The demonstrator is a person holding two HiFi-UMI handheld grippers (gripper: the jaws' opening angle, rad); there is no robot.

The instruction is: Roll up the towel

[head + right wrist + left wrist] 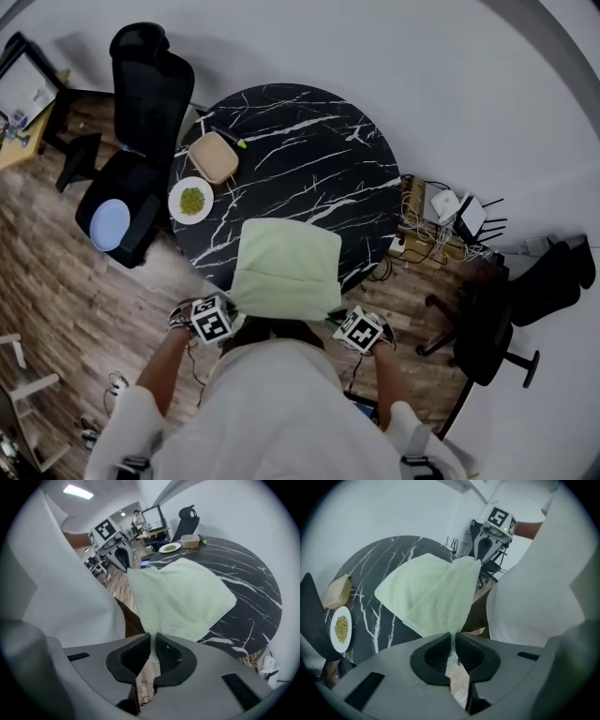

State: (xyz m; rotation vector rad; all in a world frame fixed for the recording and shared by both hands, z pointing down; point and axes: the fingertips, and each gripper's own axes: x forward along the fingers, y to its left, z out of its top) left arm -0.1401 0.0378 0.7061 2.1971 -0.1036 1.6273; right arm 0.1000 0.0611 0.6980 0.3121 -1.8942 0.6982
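Observation:
A pale green towel (286,267) hangs over the near edge of the round black marble table (319,159), its far part lying on the top. My left gripper (223,314) is shut on the towel's near left corner (452,632). My right gripper (342,321) is shut on the near right corner (152,634). Both corners are lifted off the table in front of the person's white shirt. In the left gripper view the right gripper (485,550) shows beyond the towel (429,590). In the right gripper view the towel (183,595) stretches toward the left gripper (117,548).
A white plate of green food (191,201) and a tan container (214,157) sit at the table's left edge. A black office chair (141,122) stands to the left, another chair (506,319) to the right, with cables and boxes (441,220) on the wooden floor.

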